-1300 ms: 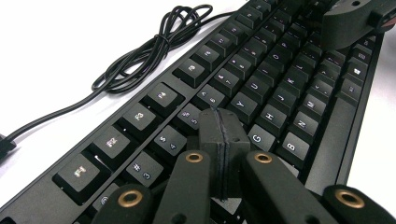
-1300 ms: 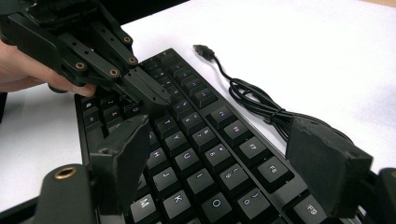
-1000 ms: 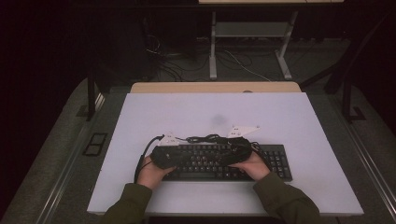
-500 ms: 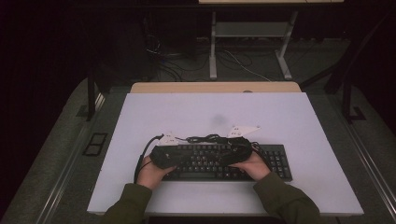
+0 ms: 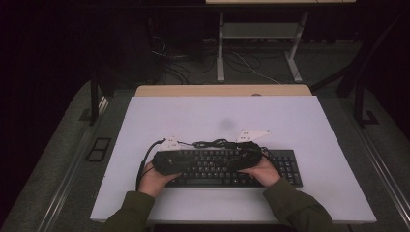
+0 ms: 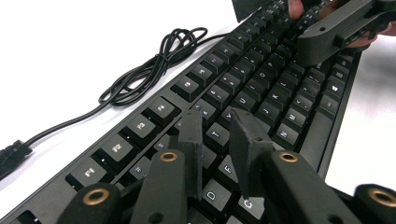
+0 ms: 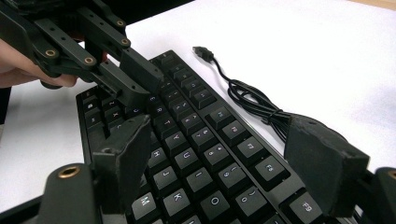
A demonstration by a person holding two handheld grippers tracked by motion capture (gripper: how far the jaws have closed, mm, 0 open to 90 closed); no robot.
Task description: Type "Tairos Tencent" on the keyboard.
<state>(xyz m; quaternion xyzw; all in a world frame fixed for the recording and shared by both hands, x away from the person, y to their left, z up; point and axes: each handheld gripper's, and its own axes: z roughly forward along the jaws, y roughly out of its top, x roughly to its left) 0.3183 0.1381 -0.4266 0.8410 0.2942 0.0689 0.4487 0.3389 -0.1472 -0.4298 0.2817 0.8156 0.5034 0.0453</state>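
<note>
Left gripper view shows the left gripper (image 6: 215, 140) low over the letter rows of the black keyboard (image 6: 243, 88), its jaws a small gap apart, just opened from shut, with no key between them. The right gripper (image 7: 233, 154) hovers with jaws wide apart. The keyboard lies at the lower middle of the white counter (image 5: 193, 116), its cable (image 7: 252, 100) coiled behind. Pressing well likely needs jaws together over one key. Since the earlier frame, both hands look almost unmoved.

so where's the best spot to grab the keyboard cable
Take the cable at its coiled bundle, coming straight down from above. It lies flat on the white table just behind the keyboard, and the bunched loops probably give more to pinch than a single strand.
</note>
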